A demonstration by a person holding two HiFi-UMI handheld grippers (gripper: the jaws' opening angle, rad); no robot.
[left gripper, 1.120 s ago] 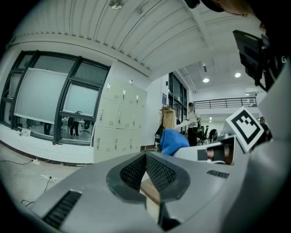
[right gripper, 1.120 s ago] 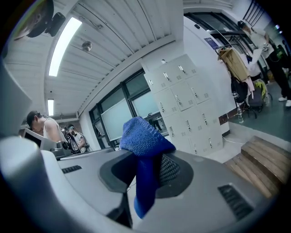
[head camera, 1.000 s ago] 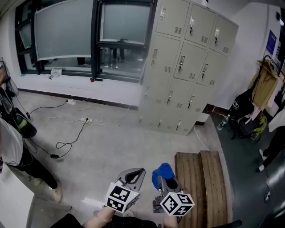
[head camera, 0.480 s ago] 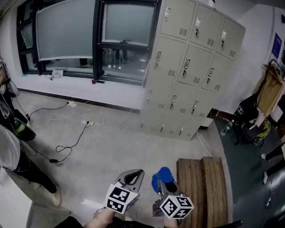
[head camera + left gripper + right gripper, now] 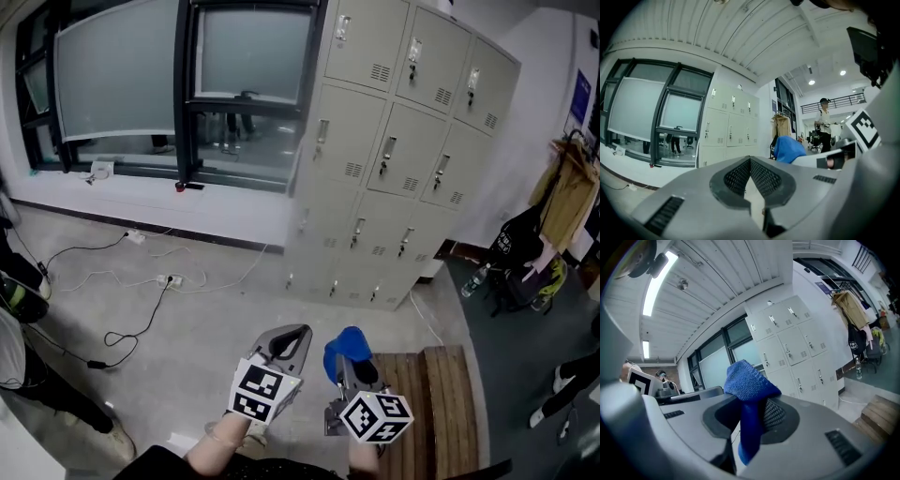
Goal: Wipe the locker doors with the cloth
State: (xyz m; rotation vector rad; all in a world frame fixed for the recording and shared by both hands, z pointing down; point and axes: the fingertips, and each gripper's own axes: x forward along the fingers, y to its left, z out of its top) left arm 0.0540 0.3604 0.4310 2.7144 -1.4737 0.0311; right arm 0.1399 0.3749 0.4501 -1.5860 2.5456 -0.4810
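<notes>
The beige lockers (image 5: 394, 155) stand at the far right of the room, doors shut, three columns wide; they also show in the left gripper view as lockers (image 5: 729, 133) and in the right gripper view as lockers (image 5: 790, 345). My right gripper (image 5: 345, 361) is shut on a blue cloth (image 5: 344, 347), folded over its tips; the cloth (image 5: 749, 401) fills the jaws. My left gripper (image 5: 289, 343) hangs beside it, jaws shut with nothing held (image 5: 750, 176). Both are well short of the lockers, over the floor.
A wooden bench (image 5: 427, 398) lies on the floor right of my right gripper. Cables and a power strip (image 5: 169, 279) trail across the floor at left. Windows (image 5: 187, 84) line the back wall. Bags and coats (image 5: 539, 239) hang at far right. A person (image 5: 19, 328) stands at left.
The view has shifted toward the lockers, which sit a little larger and more central. Both grippers keep their hold and spacing.
</notes>
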